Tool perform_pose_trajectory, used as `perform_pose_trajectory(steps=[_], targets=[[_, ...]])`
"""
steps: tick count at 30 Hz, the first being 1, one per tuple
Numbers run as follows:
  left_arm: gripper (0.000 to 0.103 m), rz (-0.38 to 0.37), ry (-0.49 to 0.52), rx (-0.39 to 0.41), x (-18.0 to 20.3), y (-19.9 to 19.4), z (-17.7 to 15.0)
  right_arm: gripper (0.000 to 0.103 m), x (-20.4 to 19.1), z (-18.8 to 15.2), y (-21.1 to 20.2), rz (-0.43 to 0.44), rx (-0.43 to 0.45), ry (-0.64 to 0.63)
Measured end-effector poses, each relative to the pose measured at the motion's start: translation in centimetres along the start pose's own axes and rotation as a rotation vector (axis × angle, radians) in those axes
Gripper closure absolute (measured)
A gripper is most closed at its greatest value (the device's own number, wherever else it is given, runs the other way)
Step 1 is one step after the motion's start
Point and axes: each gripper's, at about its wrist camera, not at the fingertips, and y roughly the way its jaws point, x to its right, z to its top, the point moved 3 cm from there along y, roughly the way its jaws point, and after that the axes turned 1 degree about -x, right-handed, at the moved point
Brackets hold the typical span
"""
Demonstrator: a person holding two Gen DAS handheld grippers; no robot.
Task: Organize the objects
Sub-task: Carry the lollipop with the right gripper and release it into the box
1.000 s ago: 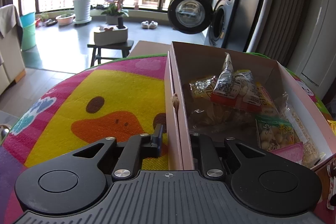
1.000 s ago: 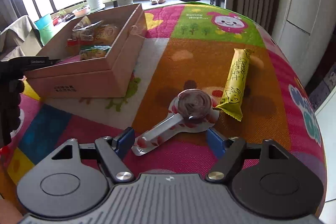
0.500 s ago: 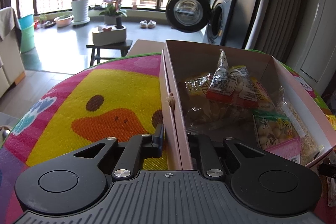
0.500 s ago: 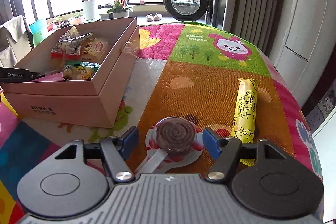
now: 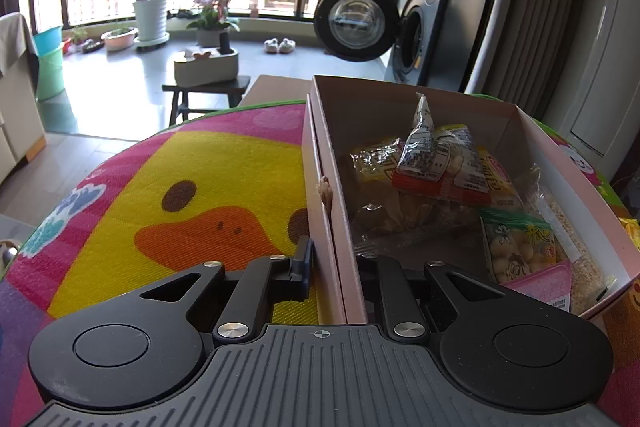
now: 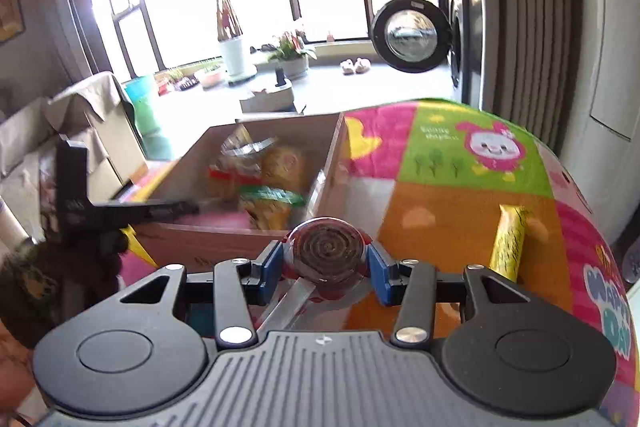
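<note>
R gripper (image 6: 325, 261) grips lollipop (image 6: 325, 251); L gripper (image 5: 332, 263) clamps box wall (image 5: 320, 227).

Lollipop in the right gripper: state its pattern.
Dark brown spiral swirl on the lollipop; right wrist view.

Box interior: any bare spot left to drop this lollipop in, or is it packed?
The box is mostly packed: snack packets cover its middle and right side. Bare floor shows only along the far wall and far right corner. Outside, the mat between the box and the yellow stick pack is bare. The right claw grips the lollipop.
</note>
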Motion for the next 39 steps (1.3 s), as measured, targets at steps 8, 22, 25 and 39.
perform_pose_trajectory(steps=[8, 22, 25, 39], targets=[[0.088, -0.001, 0.003, -0.001, 0.1, 0.1, 0.1, 0.057, -3.6, 5.3, 3.9, 0.022, 0.119, -0.089], [0.088, -0.003, 0.002, 0.001, 0.3, 0.2, 0.1, 0.057, -8.0, 5.2, 12.7, 0.014, 0.027, -0.15], [0.088, -0.003, 0.002, 0.001, 0.4, 0.2, 0.1, 0.049, -7.8, 5.1, 12.5, 0.013, 0.035, -0.141], [0.088, -0.002, 0.003, 0.001, 0.3, 0.2, 0.1, 0.029, -2.7, 3.0, 9.3, -0.116, 0.048, -0.109]])
